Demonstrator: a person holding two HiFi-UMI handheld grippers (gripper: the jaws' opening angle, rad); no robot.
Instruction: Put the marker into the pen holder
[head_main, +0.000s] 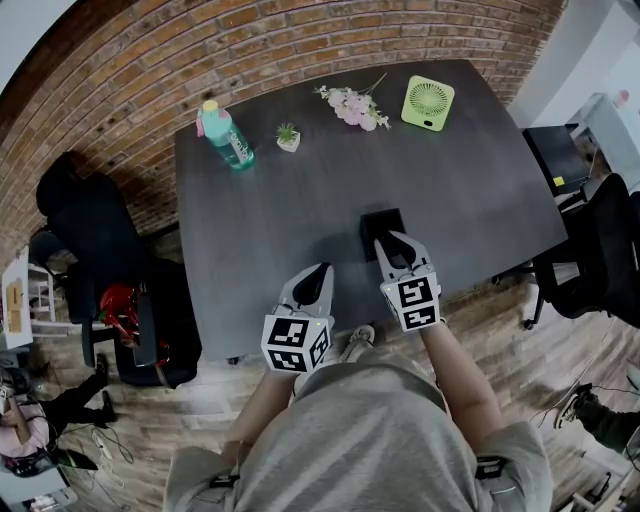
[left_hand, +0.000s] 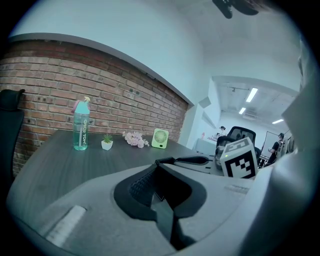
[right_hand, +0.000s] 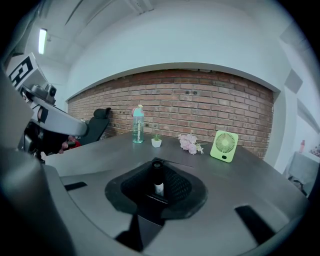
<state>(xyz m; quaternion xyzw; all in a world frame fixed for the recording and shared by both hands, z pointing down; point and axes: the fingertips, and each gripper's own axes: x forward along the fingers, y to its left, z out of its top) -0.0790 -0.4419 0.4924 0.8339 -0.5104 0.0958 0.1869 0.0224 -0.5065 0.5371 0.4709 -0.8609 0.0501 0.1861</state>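
We clamp the marker (right_hand: 158, 181) upright in our right gripper (head_main: 392, 238), just above the holder (head_main: 380, 220) on the table (head_main: 300, 210); our left gripper (head_main: 322, 270) is pressed closed, empty

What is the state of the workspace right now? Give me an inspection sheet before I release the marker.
Surface: dark grey table, no spills seen.
Job's things: marker upright between the right hand-held gripper's jaws; black pen holder at that gripper's tips, near the table's front edge.
Clutter: teal water bottle, small potted plant, pink flowers and green fan, all along the far side.
Grippers: right hand-held gripper shut on the marker; left hand-held gripper shut and empty, beside it.
Cables: nothing seen on the table.
Surroundings: brick wall, black office chairs on either side, wood floor.
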